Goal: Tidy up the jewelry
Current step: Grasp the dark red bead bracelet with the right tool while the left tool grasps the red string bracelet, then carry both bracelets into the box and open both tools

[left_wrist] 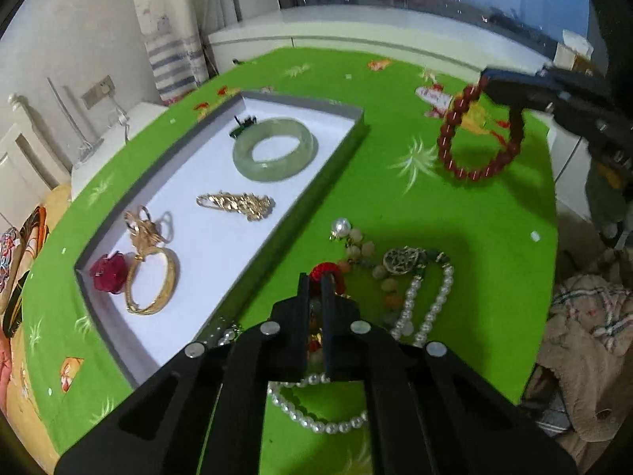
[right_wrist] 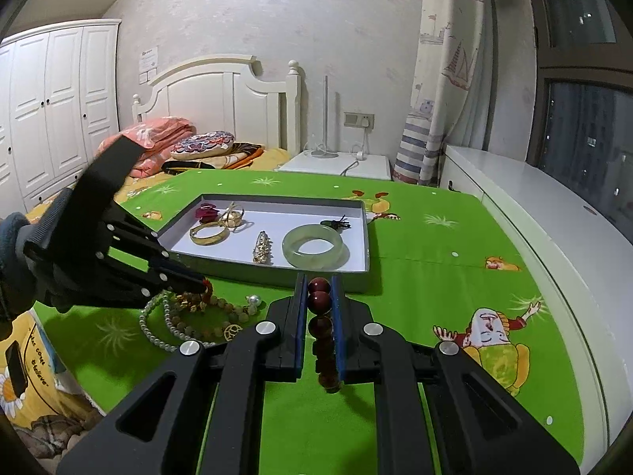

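Observation:
A grey tray with a white floor holds a jade bangle, a gold brooch, a gold bangle, gold rings and a red flower piece. It also shows in the right wrist view. My right gripper is shut on a dark red bead bracelet and holds it above the cloth; the bracelet hangs at the right in the left wrist view. My left gripper is shut on a red bead in a pile of pearl and bead strands.
A green printed cloth covers the table. A bed, nightstand and white window ledge surround it. A beige blanket lies off the table's right side.

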`<state>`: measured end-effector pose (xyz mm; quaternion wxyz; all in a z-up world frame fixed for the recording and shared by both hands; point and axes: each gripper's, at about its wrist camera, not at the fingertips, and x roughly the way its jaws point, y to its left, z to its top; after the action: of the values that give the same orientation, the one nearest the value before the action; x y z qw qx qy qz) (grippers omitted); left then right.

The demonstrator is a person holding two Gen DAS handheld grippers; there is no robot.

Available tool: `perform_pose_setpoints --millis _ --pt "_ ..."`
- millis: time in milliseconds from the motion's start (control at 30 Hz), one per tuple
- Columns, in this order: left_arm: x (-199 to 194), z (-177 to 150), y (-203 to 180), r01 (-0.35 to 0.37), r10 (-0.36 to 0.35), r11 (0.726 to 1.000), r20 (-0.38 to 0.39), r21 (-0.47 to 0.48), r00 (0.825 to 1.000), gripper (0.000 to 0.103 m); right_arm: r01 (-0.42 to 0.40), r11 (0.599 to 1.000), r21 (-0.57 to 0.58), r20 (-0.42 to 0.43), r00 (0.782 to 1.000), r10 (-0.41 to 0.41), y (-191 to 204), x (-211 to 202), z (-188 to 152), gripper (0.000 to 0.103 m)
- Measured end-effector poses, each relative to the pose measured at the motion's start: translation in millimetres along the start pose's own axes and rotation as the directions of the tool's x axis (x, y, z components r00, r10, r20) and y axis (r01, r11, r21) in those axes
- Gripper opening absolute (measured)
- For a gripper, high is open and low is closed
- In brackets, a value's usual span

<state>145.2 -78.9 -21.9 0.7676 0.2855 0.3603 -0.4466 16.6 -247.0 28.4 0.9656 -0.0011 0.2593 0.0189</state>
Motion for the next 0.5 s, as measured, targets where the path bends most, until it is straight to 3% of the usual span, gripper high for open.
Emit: perform_pose_setpoints --millis 500 --pt "-52 23 14 -0.066 0.071 0.997 0.120 -0.046 0.990 0.006 -0.029 0.998 -0.058 0.021 0.999 0.030 12 15 34 0.013"
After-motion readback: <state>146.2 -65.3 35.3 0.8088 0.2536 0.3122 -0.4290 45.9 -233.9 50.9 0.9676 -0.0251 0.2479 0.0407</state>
